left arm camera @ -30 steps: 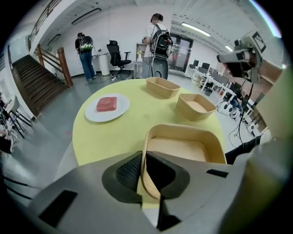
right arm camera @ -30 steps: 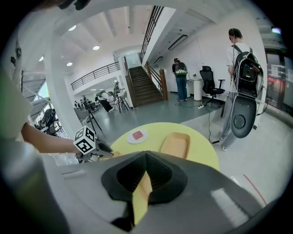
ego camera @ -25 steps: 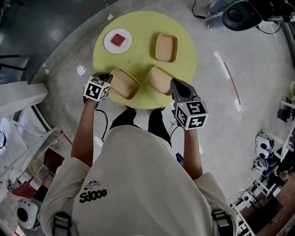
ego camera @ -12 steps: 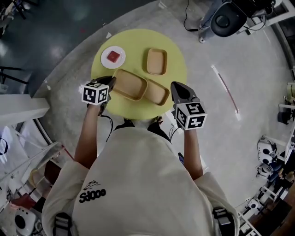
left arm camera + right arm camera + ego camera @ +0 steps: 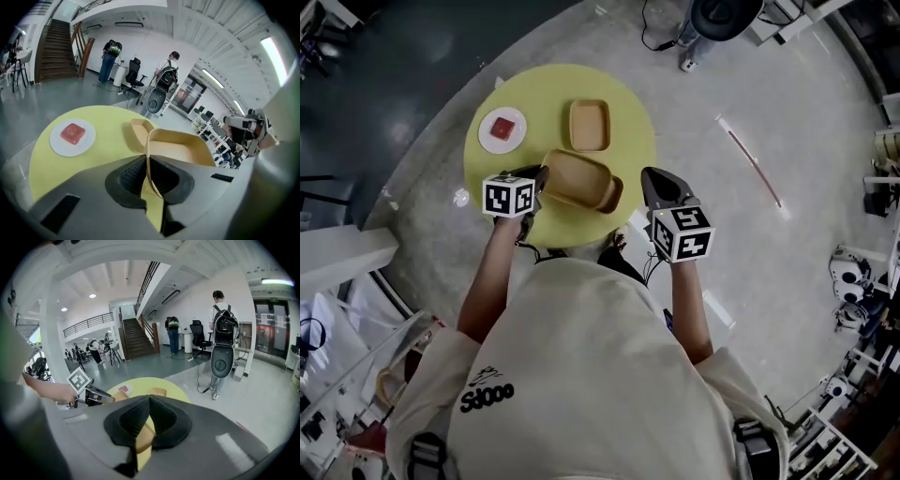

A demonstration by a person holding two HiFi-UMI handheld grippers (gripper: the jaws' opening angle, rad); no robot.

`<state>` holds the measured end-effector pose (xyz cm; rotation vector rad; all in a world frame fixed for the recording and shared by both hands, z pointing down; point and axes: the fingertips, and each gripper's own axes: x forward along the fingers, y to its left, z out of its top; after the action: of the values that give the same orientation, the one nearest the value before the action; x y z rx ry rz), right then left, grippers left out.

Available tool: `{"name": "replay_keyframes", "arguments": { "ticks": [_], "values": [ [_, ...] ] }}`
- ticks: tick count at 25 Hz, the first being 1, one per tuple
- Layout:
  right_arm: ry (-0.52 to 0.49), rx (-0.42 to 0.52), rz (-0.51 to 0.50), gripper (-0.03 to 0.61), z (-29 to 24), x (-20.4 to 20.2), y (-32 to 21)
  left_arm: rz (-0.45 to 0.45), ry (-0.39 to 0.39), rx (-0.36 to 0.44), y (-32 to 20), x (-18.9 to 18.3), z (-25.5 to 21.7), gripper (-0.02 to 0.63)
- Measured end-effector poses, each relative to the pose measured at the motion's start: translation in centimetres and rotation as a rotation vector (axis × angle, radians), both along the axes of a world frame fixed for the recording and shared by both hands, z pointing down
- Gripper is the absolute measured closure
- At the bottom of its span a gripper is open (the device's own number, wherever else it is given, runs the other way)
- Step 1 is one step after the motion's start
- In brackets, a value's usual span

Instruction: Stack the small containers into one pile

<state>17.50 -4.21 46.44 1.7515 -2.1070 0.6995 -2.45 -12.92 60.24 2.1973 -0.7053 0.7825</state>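
Three tan containers are on or over the round yellow table [image 5: 487, 164]. My left gripper [image 5: 540, 176] [image 5: 146, 164] is shut on the near rim of one container [image 5: 574, 178] [image 5: 176, 149] and holds it tilted over a second container [image 5: 613, 198]. Whether the two touch I cannot tell. The third container [image 5: 589, 125] [image 5: 137, 132] sits alone farther back. My right gripper [image 5: 652, 180] [image 5: 149, 404] is shut with nothing in it, just right of the lower container, a piece of which shows under its jaws [image 5: 143, 439].
A white plate [image 5: 502, 129] [image 5: 72, 136] with a red cube [image 5: 72, 133] lies at the table's left side. Grey floor surrounds the table. People, an office chair and a staircase stand far off in the gripper views.
My left gripper has lifted its container off the table and carried it rightward over the second container. The right gripper, still shut, has drawn slightly away from that container.
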Motion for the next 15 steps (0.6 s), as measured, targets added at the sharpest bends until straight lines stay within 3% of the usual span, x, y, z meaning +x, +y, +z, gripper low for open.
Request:
{"name": "replay_keyframes", "arguments": {
  "ticks": [4, 15],
  "values": [
    [-0.002, -0.019, 0.025, 0.568, 0.6, 0.7, 0.9, -0.004, 0.004, -0.044, 0.7, 1.2, 1.7, 0.591],
    [-0.015, -0.069, 0.065, 0.568, 2.4, 2.7, 3.0, 0.034, -0.129, -0.043, 1.9, 3.3, 4.9, 0.590]
  ]
}}
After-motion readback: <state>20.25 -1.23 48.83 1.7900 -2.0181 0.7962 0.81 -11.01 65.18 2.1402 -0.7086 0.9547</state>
